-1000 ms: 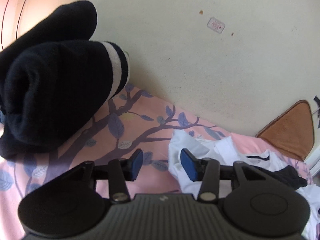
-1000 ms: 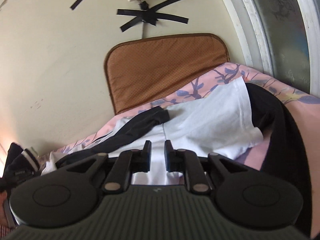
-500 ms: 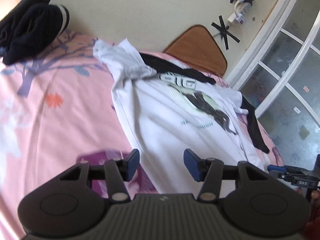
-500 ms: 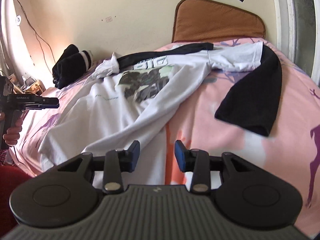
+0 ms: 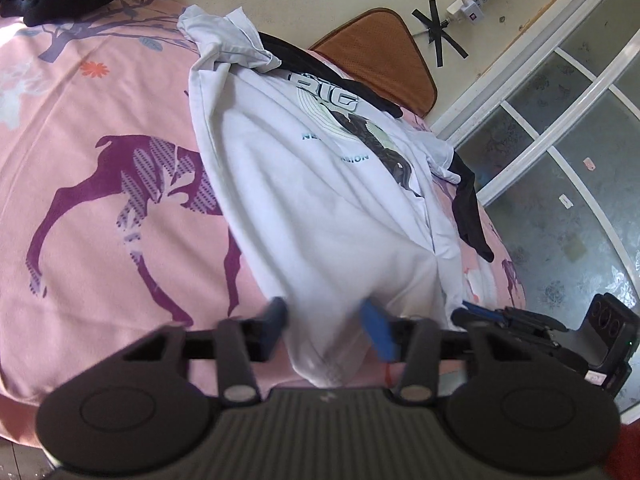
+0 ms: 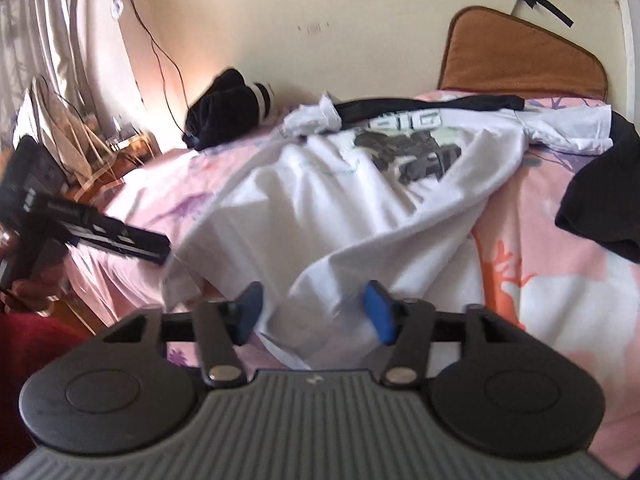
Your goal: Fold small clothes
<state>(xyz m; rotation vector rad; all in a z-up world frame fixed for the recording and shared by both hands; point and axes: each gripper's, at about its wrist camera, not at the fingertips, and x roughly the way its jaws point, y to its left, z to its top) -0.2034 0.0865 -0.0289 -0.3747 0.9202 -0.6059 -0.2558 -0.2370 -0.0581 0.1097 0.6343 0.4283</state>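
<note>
A white T-shirt [image 5: 320, 200] with a dark print lies spread, print up, on the pink bed sheet [image 5: 100, 160]. Its near hem is bunched between the blue pads of my left gripper [image 5: 326, 320], whose jaws stand apart and are closing. In the right wrist view the same shirt [image 6: 320, 208] reaches down to my right gripper [image 6: 312, 308]. There another part of the hem sits between the pads, and the jaws are still wide but closing. Each gripper shows in the other's view: the right gripper [image 5: 480, 316] and the left gripper [image 6: 156, 248].
A black garment [image 6: 600, 200] lies at the shirt's right sleeve. A rolled black bundle with white stripes [image 6: 224, 112] sits by the wall. A brown cushion [image 5: 380, 52] leans at the bed's head. Window panes [image 5: 560, 160] are to the right, cables and clutter [image 6: 80, 140] to the left.
Both grippers swung away from the wall end of the bed to the shirt's near hem. The cloth now lies between both pairs of pads.
</note>
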